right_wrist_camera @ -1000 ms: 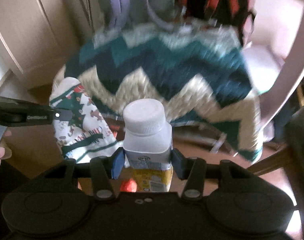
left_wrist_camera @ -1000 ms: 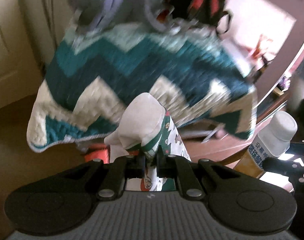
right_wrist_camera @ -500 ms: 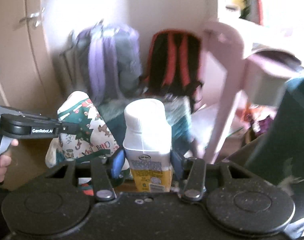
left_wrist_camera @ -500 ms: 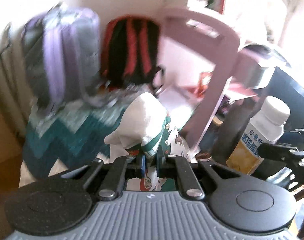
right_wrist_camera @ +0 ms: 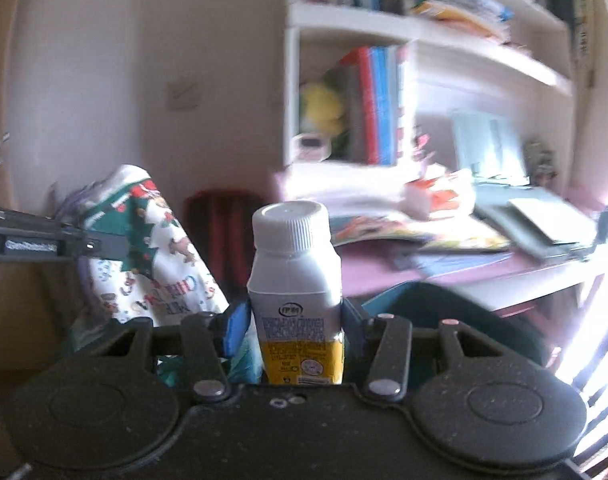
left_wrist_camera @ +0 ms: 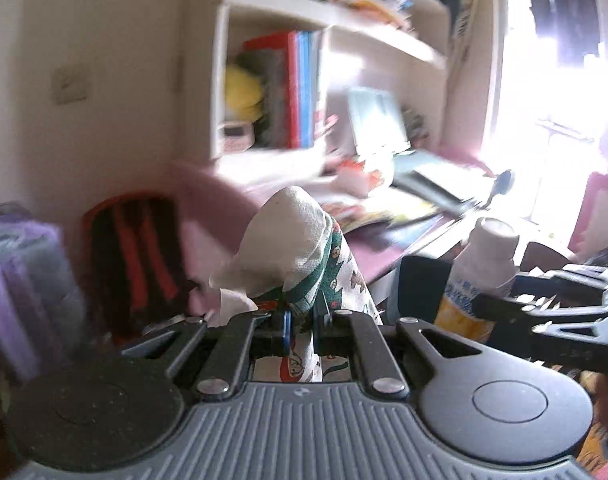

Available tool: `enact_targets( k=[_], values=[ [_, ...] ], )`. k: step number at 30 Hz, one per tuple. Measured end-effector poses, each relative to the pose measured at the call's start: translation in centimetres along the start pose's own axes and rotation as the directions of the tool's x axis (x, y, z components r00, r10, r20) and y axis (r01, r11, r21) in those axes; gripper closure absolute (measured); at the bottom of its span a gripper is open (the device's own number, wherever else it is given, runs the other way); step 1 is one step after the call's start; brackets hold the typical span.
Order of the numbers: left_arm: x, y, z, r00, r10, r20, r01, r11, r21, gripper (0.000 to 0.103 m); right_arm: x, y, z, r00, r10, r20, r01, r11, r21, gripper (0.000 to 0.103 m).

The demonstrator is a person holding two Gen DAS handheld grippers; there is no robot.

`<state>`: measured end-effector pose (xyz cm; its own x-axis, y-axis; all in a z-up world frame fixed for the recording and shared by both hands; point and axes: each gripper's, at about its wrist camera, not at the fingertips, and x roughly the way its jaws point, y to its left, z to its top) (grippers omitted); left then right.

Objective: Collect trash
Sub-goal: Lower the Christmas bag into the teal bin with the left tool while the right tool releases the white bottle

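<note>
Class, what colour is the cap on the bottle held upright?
White; the bottle cap shows best in the right wrist view.

I'm pinching a crumpled paper napkin (left_wrist_camera: 300,248), its printed surface dimpled and matt, while gripping a smooth white plastic bottle (right_wrist_camera: 294,280) wearing a ribbed cap and glossy label.

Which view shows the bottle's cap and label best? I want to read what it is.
The right wrist view: the bottle stands centred between the right gripper fingers, with its cap and label unobstructed. The left wrist view shows it off to the right, tilted and partly hidden.
</note>
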<state>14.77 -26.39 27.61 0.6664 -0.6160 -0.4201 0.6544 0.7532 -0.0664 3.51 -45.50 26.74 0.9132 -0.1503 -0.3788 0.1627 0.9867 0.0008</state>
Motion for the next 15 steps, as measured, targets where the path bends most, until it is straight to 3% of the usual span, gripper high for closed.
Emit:
enact_targets(
  k=[9,15],
  values=[
    [3.4,-6.2,5.7,0.985,-0.153,0.079,0.150,0.988,0.035,0.094,0.6,-6.7,0.3,0.990,-0.137,-0.031,0.138,0.990,0.028,0.054],
    [7.8,-11.0,6.2,0.975,-0.220,0.030,0.218,0.974,0.056,0.094,1.7,-8.8,-1.6,0.983,-0.159,-0.094,0.163,0.986,0.032,0.054]
  ],
)
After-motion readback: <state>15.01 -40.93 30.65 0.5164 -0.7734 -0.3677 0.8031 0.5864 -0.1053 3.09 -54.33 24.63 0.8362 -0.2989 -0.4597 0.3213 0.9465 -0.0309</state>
